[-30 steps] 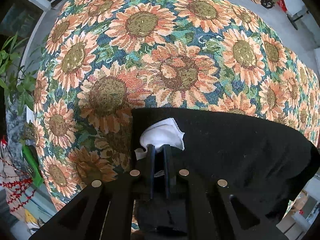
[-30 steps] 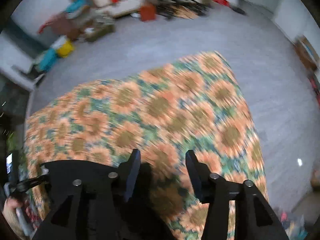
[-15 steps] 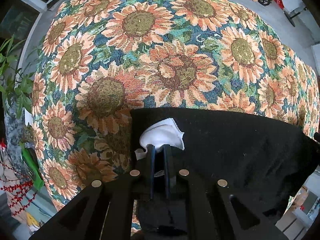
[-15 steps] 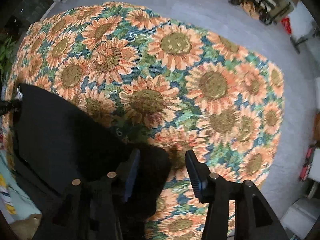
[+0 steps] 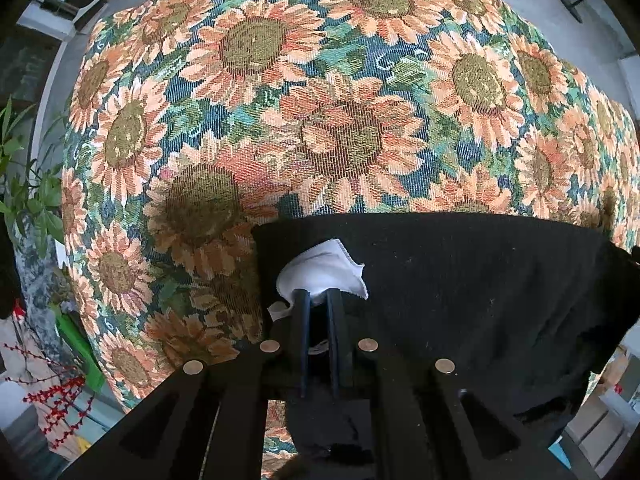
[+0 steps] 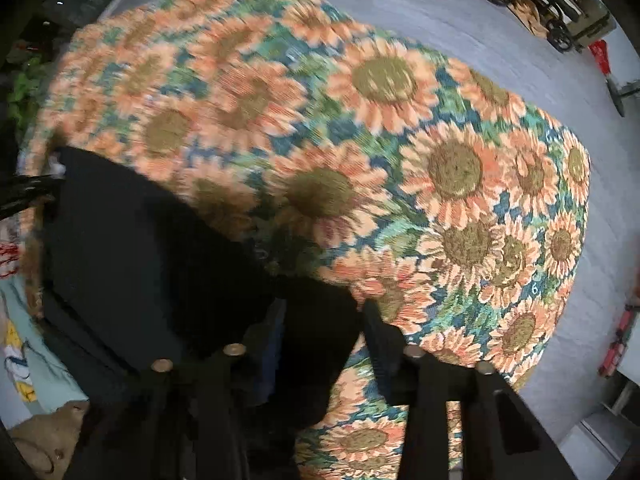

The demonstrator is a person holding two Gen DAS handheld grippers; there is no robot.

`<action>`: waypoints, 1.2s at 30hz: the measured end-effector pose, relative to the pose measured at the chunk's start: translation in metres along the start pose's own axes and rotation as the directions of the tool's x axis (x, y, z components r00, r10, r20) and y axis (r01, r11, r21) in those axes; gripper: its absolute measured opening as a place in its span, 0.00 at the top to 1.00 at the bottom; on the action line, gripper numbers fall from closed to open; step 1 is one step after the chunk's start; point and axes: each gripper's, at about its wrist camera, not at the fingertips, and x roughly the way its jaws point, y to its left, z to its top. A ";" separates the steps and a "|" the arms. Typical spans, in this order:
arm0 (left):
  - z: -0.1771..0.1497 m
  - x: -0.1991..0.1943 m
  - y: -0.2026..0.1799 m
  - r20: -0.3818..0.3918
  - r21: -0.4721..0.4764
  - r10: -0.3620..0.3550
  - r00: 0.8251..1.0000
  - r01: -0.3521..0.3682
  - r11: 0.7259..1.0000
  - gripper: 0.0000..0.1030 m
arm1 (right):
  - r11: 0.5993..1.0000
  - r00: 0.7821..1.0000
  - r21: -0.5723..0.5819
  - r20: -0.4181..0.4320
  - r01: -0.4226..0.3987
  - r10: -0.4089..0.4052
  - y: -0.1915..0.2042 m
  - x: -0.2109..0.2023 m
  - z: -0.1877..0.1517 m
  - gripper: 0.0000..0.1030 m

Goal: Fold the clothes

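A black garment (image 5: 460, 292) lies on the table over the sunflower-patterned cloth (image 5: 352, 132), its far edge straight. A white label (image 5: 320, 268) pokes out at its left corner. My left gripper (image 5: 320, 298) points down there, shut on that corner and the label. In the right wrist view, which is blurred, the same garment (image 6: 132, 248) runs off to the left. Its other corner (image 6: 316, 312) sits between the fingers of my right gripper (image 6: 324, 318). These jaws are closing, still about as wide as the bunched cloth, and no firm pinch shows.
The sunflower cloth drops off at the table's right edge (image 6: 576, 216) onto grey floor (image 6: 500, 52). A leafy plant (image 5: 28, 188) stands beside the left edge. Wheeled carts (image 6: 560, 28) stand far back. A light blue cloth (image 6: 20, 364) lies low on the left.
My right gripper came down toward the table while rolling, and now straddles the garment's corner. My left gripper shifted a little across the table, still shut on its corner.
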 end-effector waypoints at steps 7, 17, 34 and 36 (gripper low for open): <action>0.011 0.007 0.013 0.005 -0.022 -0.062 0.998 0.062 0.998 0.90 | 0.795 0.908 0.440 0.233 -0.418 0.349 -0.075 -0.023 -0.029 0.91; 0.012 0.009 -0.002 0.006 -0.006 -0.026 1.000 0.026 1.000 0.89 | 0.627 0.867 0.615 0.441 -0.479 0.231 -0.177 -0.053 -0.112 0.91; 0.007 0.011 0.015 0.005 -0.045 -0.058 0.998 0.058 0.997 0.89 | 0.596 0.834 0.584 0.396 -0.552 0.385 -0.130 -0.002 -0.066 0.94; 0.006 0.013 0.017 0.011 -0.045 -0.057 0.998 0.057 0.997 0.89 | 0.506 0.815 0.639 0.434 -0.579 0.384 -0.152 0.009 -0.087 0.95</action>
